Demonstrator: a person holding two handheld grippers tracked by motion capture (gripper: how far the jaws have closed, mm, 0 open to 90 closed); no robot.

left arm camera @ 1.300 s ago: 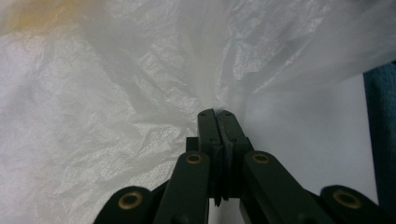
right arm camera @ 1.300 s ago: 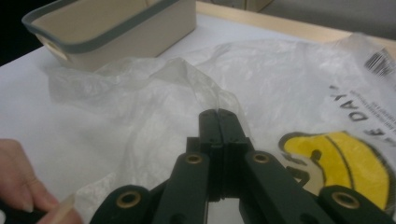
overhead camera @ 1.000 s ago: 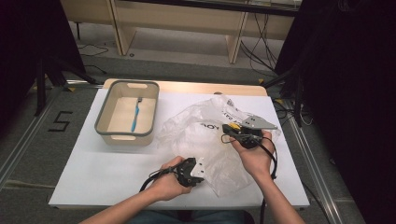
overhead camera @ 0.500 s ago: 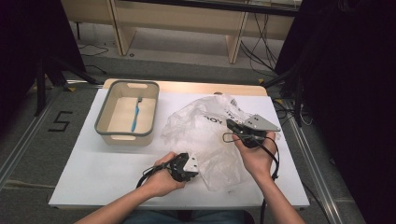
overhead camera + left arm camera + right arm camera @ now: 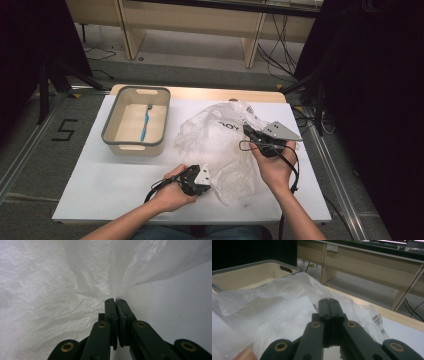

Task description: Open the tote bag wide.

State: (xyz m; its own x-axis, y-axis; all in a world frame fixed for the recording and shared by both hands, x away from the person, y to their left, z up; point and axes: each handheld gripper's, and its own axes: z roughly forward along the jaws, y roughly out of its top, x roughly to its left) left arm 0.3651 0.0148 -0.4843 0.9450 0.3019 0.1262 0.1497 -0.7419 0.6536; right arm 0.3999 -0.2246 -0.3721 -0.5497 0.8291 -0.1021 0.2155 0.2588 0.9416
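A crumpled clear plastic bag (image 5: 215,142) lies on the white table (image 5: 110,180) between the person's two hands. My left gripper (image 5: 209,176) sits at the bag's near edge. In the left gripper view its jaws (image 5: 115,300) pinch a gathered fold of the film (image 5: 62,277); they have just eased open a trace with the film still between them. My right gripper (image 5: 246,129) holds the bag's right side raised off the table. In the right gripper view that gripper (image 5: 328,300) is shut, with the film (image 5: 274,302) bunched around its tips.
A beige bin with a grey rim (image 5: 111,131) stands at the table's left, a blue toothbrush (image 5: 145,122) inside it. The bin (image 5: 249,265) is just beyond the bag in the right gripper view. Wooden desks (image 5: 200,20) stand behind the table.
The left hand has shifted slightly left and away with the bag's near edge. The film between the hands has puffed up a little. The right hand has kept still.
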